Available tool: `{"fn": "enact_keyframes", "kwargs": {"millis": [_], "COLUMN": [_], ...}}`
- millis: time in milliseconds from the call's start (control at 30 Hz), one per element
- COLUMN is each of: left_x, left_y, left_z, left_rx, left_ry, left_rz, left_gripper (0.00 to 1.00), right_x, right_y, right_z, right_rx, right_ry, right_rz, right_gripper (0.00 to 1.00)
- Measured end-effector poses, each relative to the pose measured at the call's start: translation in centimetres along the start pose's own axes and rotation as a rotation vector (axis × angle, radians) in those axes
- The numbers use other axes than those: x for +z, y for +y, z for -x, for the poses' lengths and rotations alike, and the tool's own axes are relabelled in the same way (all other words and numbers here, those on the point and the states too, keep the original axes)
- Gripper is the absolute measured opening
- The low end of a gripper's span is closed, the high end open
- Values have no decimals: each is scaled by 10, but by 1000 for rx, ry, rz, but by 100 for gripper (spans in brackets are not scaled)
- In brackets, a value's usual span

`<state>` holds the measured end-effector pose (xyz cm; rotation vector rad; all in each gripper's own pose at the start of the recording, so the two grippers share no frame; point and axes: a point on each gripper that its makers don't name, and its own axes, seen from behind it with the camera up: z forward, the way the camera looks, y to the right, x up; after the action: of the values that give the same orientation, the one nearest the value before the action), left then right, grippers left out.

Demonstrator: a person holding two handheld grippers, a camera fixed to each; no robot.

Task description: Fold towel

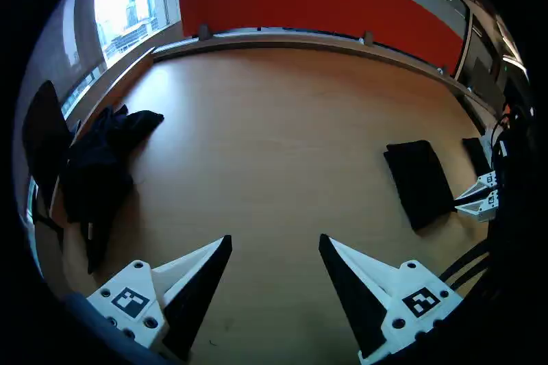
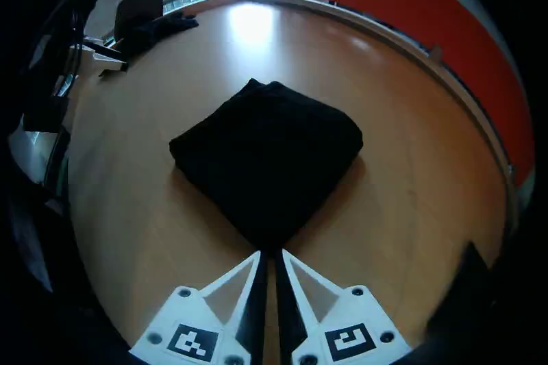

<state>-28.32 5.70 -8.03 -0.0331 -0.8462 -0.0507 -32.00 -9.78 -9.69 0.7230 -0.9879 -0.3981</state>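
Observation:
A black towel (image 2: 270,159) lies folded into a thick square on the wooden table (image 2: 411,159). My right gripper (image 2: 271,259) is shut at the towel's near corner, and the cloth tapers in between its fingertips. In the left gripper view the same towel (image 1: 419,183) lies far right, with the right gripper (image 1: 460,199) at its edge. My left gripper (image 1: 275,245) is open over bare wood with nothing between its fingers; in the right gripper view it appears (image 2: 109,62) at the far left.
A loose heap of black cloth (image 1: 103,153) lies at the table's left edge beside a dark chair (image 1: 44,139). Another flat dark item (image 1: 476,154) lies beyond the towel. A red divider (image 1: 322,2) lines the table's far edge.

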Motion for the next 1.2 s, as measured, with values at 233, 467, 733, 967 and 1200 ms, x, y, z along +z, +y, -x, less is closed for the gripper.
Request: {"fn": "enact_keyframes", "kwargs": {"millis": [233,467,733,967,1200], "left_x": [0,1,0,-1,-3], "left_y": [-1,-3,-2,-1,-2], "left_z": [0,-1,-3,-5,-7], "left_rx": [-1,-1,-3,-2,-6], "left_ry": [0,1,6,13,19], "left_rz": [-1,-2,2,4,2], "left_gripper": [94,94,94,94,94], "right_x": [-3,-14,-29,-45,-63], "right_y": [0,3,3,4,6], "right_z": [-10,-37,-80,-119,-158], "right_rx": [10,15,-17,-54,-82], "right_ry": [35,99,178,244,314], "right_rz": [7,21,34,46,63], "right_gripper": [5,5,5,5,4]}}
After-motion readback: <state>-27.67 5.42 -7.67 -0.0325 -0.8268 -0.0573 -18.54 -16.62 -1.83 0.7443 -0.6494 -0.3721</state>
